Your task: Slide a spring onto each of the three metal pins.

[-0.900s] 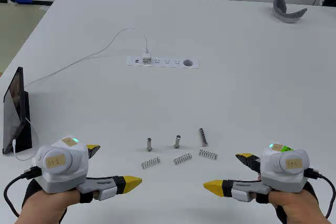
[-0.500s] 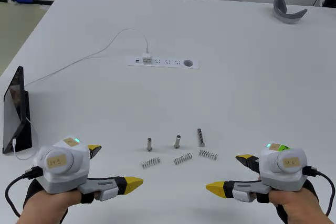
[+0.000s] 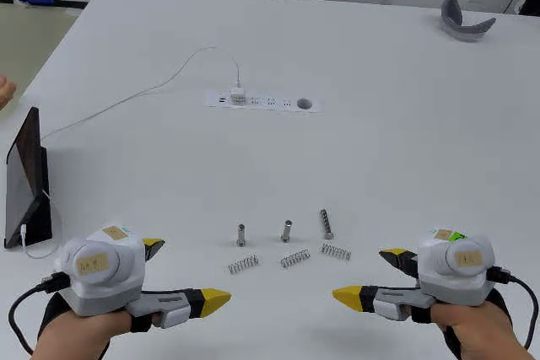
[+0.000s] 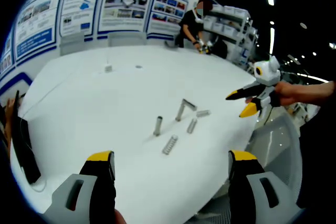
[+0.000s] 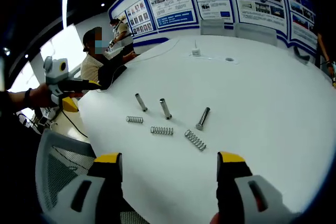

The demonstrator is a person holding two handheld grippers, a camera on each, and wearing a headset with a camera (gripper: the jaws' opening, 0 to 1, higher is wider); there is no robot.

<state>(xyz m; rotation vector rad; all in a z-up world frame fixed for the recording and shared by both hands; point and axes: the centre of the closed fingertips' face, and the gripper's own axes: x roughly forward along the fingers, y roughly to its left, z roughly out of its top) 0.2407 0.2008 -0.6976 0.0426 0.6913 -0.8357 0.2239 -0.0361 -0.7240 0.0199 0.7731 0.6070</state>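
White table [image 3: 396, 166], power strip [image 3: 262, 102], wall posters [image 4: 122, 7] behind (left tongs [image 3: 184, 271] and right tongs [image 3: 367, 274] both apart)

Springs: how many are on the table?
3, lying loose in a row: left spring before the left pin, middle spring before the middle pin, right spring before the right pin. None seems hidden.

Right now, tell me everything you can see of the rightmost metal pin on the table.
The rightmost pin is a slim grey metal rod, tallest of the three, standing on the white table on a slightly wider foot and leaning a little. It carries no spring; one spring lies flat just in front, apart from it.
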